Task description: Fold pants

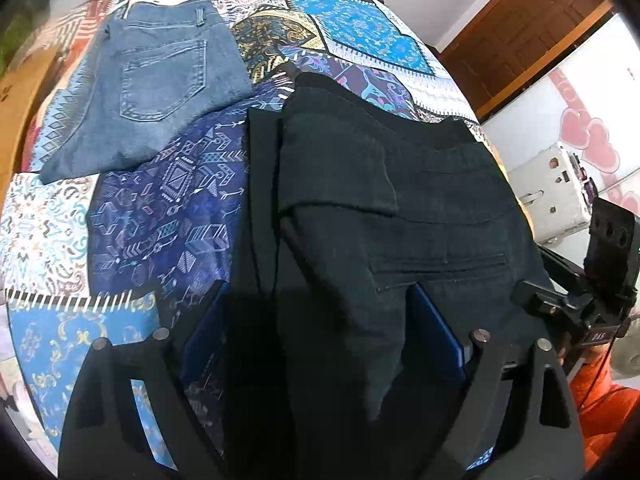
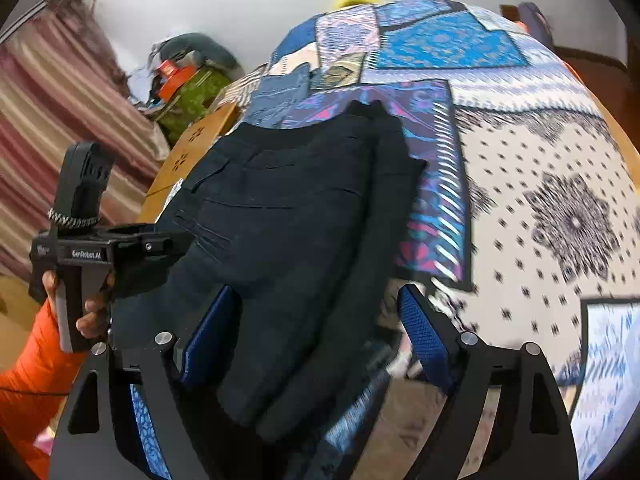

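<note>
Black pants lie folded on the patterned bedspread, back welt pocket up; they also show in the right wrist view. My left gripper is open, its blue pads either side of the pants' near edge, just above the cloth. My right gripper is open over the pants' near right edge, left pad over black cloth, right pad over the bedspread. Neither holds anything. The right gripper's body shows at the right edge of the left wrist view, and the left gripper's body at the left of the right wrist view.
Folded blue jeans lie on the bedspread beyond the black pants, to the left. A wooden board runs along the bed's far side. A white cabinet with pink hearts stands to the right.
</note>
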`<state>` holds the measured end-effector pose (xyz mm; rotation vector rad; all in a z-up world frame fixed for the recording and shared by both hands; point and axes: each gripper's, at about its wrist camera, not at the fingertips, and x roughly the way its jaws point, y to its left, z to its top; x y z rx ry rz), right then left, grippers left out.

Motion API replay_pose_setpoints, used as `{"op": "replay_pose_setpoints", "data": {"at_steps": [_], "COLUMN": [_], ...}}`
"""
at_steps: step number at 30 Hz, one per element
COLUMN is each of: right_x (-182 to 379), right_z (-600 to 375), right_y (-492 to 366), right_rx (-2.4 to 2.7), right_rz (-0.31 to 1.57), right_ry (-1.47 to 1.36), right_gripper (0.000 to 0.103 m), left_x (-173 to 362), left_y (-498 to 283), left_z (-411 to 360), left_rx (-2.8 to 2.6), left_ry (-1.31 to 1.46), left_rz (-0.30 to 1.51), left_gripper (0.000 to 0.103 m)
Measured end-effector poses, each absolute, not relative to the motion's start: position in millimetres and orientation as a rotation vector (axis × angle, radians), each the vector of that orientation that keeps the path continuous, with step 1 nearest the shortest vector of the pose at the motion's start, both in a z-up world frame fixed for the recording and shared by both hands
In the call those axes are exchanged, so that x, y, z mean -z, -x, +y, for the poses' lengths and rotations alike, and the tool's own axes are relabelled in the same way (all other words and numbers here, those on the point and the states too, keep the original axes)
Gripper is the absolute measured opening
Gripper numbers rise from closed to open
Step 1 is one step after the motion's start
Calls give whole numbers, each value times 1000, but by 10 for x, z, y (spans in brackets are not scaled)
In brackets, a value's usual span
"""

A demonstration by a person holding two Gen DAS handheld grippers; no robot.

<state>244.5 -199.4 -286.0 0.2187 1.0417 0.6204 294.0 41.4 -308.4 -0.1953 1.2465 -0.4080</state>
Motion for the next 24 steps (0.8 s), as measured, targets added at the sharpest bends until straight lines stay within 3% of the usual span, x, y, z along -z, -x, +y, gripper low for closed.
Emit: {"op": "replay_pose_setpoints", "data": {"at_steps": [4, 6, 13, 14, 17, 24], "right_x": [2867, 2848, 2760, 2738, 2636, 2266], "right_z": [-1940, -1906, -1922, -1927, -1939, -1850], "right_y": [-2525, -2552, -2553, -2546, -2531, -2421], "right_rx": [-661, -674, -681, -679, -676, -681], "right_rz": [1021, 1016, 981, 973, 946, 843], "right_ry": [-236, -226, -222, -216, -201, -114], "right_gripper": [79, 71, 41, 33, 29, 25], "left_x": [3083, 3024, 2805, 2746, 2619, 2312], "left_y": [-2996, -2982, -2869, -2847, -2792, -2675], "left_z": [380, 354, 131, 114, 94, 81], "left_rx": [432, 448, 393, 372, 369, 342], "left_ry": [206, 203, 38, 15, -12, -13], "left_rz": [1247, 1225, 1148, 1127, 1092, 1015], "left_gripper": [86, 65, 41, 32, 25, 22]}}
